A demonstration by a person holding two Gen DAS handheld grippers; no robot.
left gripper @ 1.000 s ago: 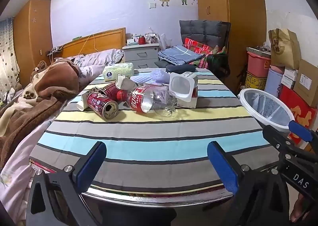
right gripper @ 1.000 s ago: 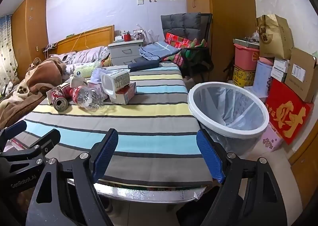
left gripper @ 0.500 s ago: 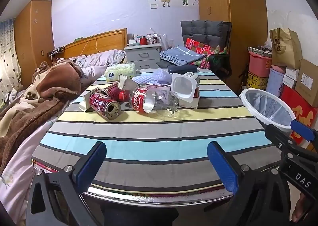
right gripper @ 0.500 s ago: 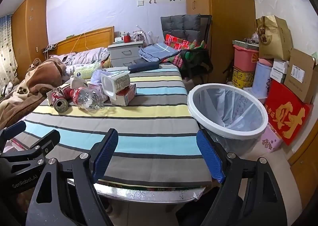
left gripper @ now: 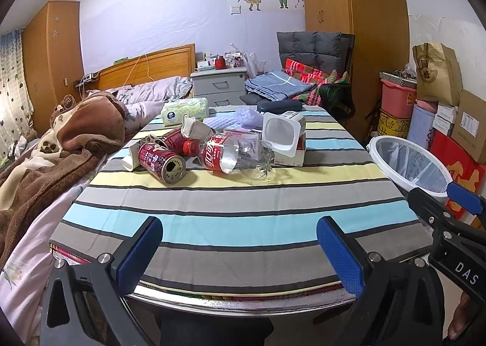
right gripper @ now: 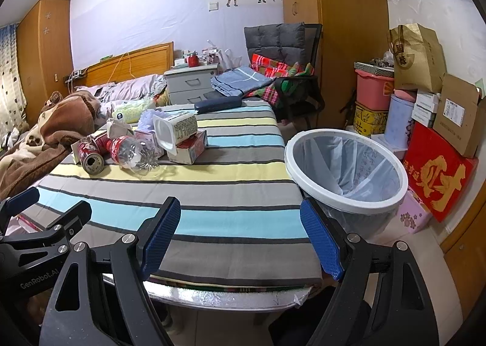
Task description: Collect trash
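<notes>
Trash lies at the far side of the striped table (left gripper: 231,218): a red can (left gripper: 162,162) on its side, a clear plastic bottle (left gripper: 234,157) with a red label, a white plastic cup (left gripper: 284,133) tipped on small cartons, and crumpled paper (left gripper: 194,127). The same pile shows in the right wrist view, with the can (right gripper: 90,157) and bottle (right gripper: 133,153). A white bin (right gripper: 346,166) lined with a clear bag stands at the table's right. My left gripper (left gripper: 240,251) and right gripper (right gripper: 240,239) are open and empty over the table's near edge.
A tissue pack (left gripper: 184,110) and a dark case (left gripper: 279,106) lie at the table's far end. A bed with a brown blanket (left gripper: 60,145) runs along the left. Boxes (right gripper: 437,160) and a chair (right gripper: 282,66) stand to the right and behind.
Both grippers have shifted slightly; the view has dropped a little in both cameras. Both stay open and nothing on the table has moved.
</notes>
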